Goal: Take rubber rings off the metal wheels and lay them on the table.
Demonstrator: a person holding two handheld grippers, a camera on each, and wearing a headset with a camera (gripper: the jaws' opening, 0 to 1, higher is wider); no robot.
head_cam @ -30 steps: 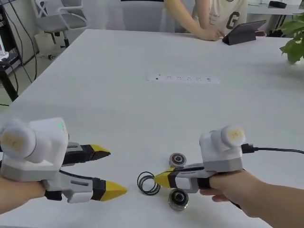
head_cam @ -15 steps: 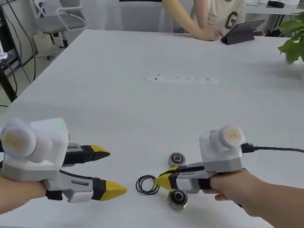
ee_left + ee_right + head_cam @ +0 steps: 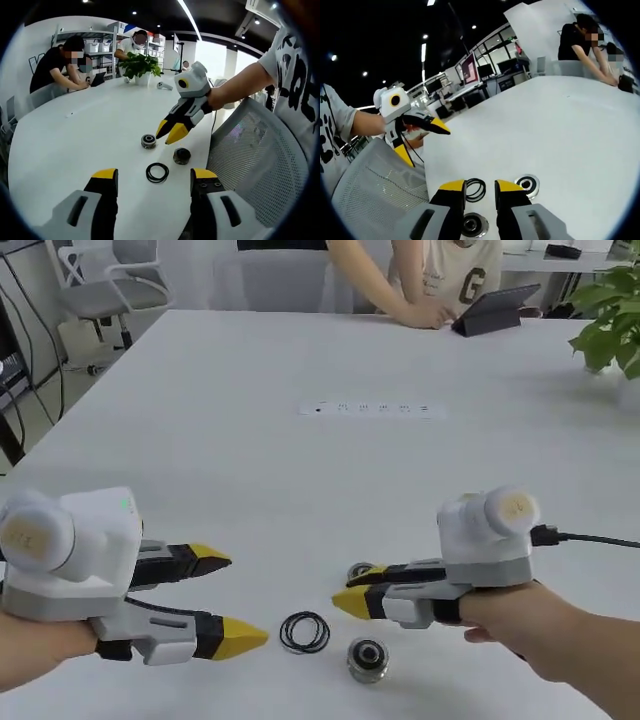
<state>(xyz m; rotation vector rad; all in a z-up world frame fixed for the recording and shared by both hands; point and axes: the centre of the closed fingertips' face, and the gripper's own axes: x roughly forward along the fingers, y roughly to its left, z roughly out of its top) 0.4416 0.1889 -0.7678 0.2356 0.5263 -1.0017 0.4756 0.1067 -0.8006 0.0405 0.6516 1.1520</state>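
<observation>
Right gripper (image 3: 345, 602): jaws narrowly parted, empty; left gripper (image 3: 243, 600): wide, empty. Rubber rings (image 3: 304, 632) lie on table (image 3: 300, 470) (wheels (image 3: 368, 660) apparently stripped); little remains.

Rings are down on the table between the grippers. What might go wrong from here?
1. The rubber rings lie close beside the near wheel; reaching for that wheel might drag them along.
2. The far wheel sits close by the right gripper tips, half hidden from the head view; a careless move may knock it away.
</observation>
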